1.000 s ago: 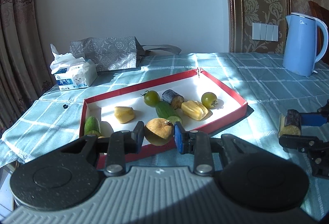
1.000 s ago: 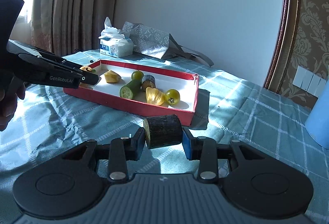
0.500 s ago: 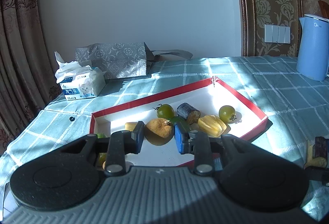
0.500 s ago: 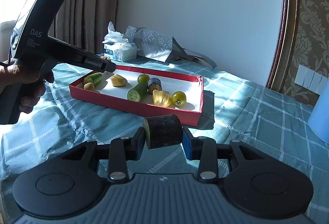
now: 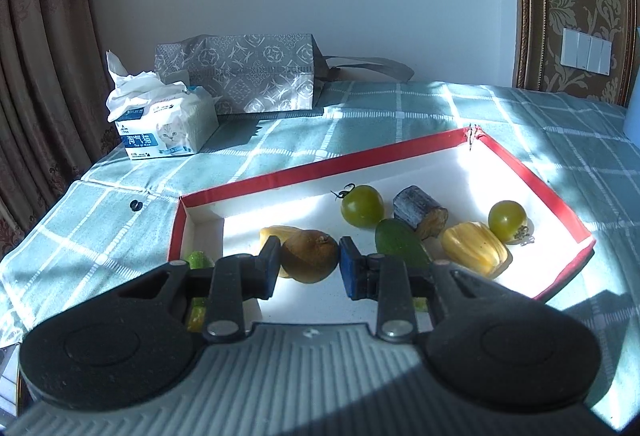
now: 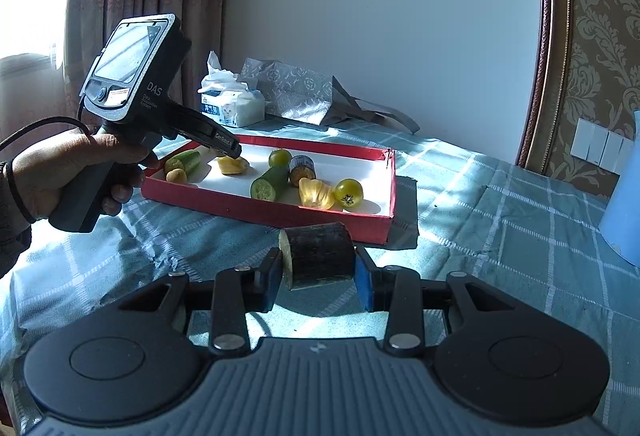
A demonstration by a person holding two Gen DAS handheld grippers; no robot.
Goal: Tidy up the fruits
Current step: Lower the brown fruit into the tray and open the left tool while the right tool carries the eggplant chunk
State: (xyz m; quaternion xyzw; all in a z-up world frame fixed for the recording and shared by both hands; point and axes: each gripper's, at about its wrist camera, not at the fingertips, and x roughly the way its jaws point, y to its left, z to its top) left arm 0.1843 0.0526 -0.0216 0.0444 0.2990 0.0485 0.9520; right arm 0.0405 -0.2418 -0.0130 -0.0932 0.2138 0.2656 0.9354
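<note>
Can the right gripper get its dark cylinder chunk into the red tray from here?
Probably yes. The right gripper holds the dark cylindrical chunk just short of the red-rimmed white tray; its near right corner looks bare, and nothing stands between.

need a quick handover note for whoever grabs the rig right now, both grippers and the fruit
Left hand-held gripper: shut on the brown round fruit, held over the red tray.
Right hand-held gripper: shut on the dark cut chunk, short of the tray, above the tablecloth.
In the tray: two green tomatoes, yellow pieces, cucumber pieces, another dark chunk.
Left: set both held pieces into the tray.
</note>
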